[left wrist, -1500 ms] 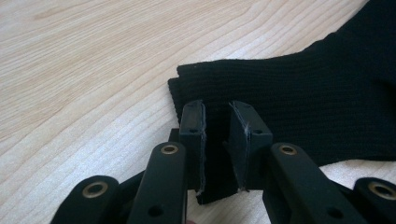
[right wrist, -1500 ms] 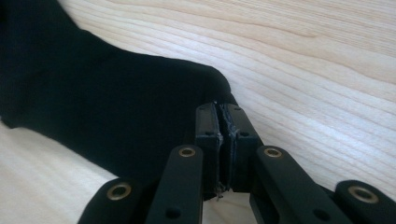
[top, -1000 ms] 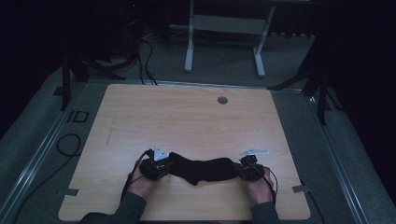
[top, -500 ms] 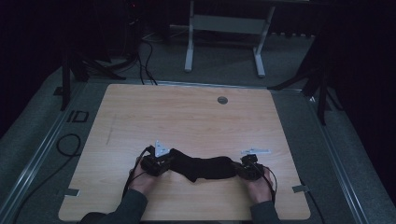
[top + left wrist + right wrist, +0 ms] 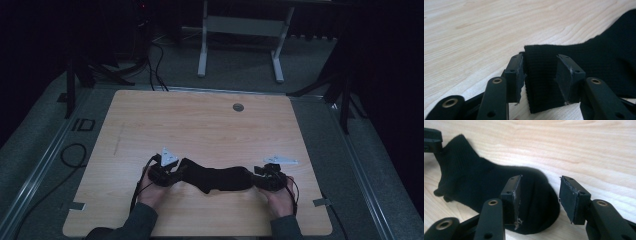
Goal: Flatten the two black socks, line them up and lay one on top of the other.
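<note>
Releasing: left tool (image 5: 540, 75) and right tool (image 5: 540, 197), jaws just spread, pads off the black sock (image 5: 216, 178).
Left gripper view: ribbed cuff between jaws.
Right gripper view: rounded toe.
Sock: flat on worktop (image 5: 200, 125), lengthwise left-right, cuff left.

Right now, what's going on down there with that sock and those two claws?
Left gripper and right gripper just opened, jaws apart. Black sock flat on the table, an end between each pair, unpinched. Nothing in the way.
</note>
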Action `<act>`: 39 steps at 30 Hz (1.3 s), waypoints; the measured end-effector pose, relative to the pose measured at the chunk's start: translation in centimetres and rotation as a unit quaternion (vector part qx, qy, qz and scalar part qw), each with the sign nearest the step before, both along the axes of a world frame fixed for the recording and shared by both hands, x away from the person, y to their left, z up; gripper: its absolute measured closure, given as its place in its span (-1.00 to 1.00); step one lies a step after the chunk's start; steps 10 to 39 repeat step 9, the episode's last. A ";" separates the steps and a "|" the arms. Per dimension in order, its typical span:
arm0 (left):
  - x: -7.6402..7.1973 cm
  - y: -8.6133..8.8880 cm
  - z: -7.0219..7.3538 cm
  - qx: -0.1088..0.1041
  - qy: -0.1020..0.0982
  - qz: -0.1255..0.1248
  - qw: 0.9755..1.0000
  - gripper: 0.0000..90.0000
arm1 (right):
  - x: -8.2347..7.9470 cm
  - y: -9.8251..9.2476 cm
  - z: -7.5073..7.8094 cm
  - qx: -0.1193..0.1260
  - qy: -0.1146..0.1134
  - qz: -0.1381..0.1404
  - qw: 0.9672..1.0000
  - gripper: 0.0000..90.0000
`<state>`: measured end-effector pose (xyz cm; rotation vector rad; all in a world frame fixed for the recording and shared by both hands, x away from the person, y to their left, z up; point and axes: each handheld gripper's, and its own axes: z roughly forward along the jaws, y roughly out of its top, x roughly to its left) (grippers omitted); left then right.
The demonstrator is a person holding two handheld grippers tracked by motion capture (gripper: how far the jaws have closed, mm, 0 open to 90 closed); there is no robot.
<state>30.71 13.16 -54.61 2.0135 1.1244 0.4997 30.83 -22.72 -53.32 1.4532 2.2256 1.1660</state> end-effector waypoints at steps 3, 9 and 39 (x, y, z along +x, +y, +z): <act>0.0 0.3 0.2 -0.004 -0.002 0.005 1.000 0.22 | 0.1 -0.5 0.0 0.001 0.000 -0.006 1.000 0.10; 0.4 1.1 0.3 -0.008 0.002 0.023 1.000 0.18 | 0.7 -1.8 -0.3 0.002 0.005 -0.025 1.000 0.08; 0.4 1.1 0.3 -0.008 0.002 0.023 1.000 0.18 | 0.7 -1.8 -0.3 0.002 0.005 -0.025 1.000 0.08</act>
